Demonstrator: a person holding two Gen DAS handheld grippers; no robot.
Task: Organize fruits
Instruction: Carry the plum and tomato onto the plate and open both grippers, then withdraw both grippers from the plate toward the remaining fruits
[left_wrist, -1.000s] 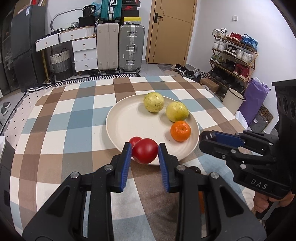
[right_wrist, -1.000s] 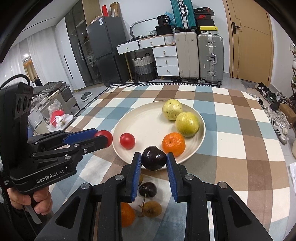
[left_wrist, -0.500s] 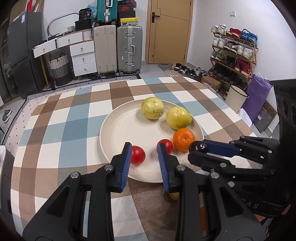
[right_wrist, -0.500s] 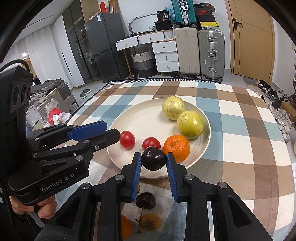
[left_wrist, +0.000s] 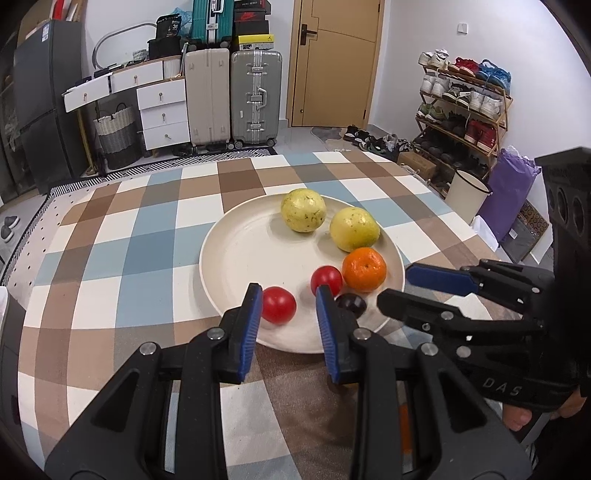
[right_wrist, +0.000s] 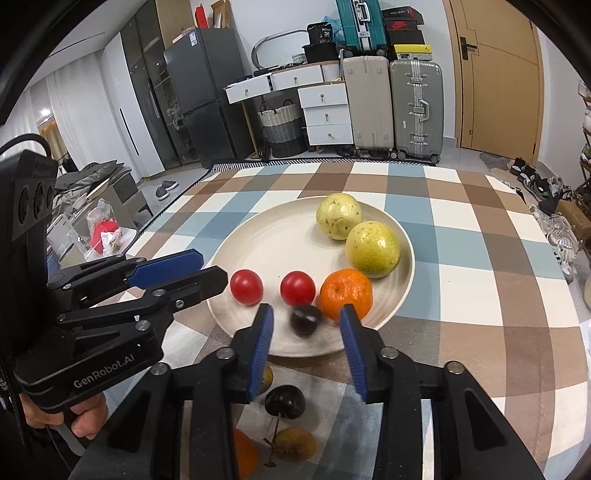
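A: What's the right gripper (right_wrist: 306, 325) doing?

B: Its blue-padded jaws have just been opening. The dark, round plum-like fruit (right_wrist: 305, 319) sits between them, blurred, on the near rim of the round cream-coloured plate (right_wrist: 258, 236); the pads don't press on it.

A: And the left gripper (left_wrist: 286, 321)?

B: Nearly closed, with nothing gripped. Its fingers frame a gap over the plate's near edge. One small red tomato (left_wrist: 278, 305) lies just past the tip of its left finger, and a second red tomato (left_wrist: 326, 280) lies just past the tip of its right one.

A: What else is on the plate?

B: Beyond the right gripper's right fingertip, an orange mandarin (right_wrist: 346, 294), touching the second tomato. Farther out from both grippers, two yellow-green spotted round fruits (right_wrist: 373, 249), side by side.

A: Anything off the plate?

B: Below the right gripper, on the brown, blue and white checked tablecloth (right_wrist: 480, 280), a dark cherry with a stem (right_wrist: 284, 401), a brownish-yellow small fruit (right_wrist: 295, 443) and part of another orange fruit (right_wrist: 244, 453).

A: Who holds the tools?

B: A person's hand (right_wrist: 83, 417) grips the left gripper's handle.
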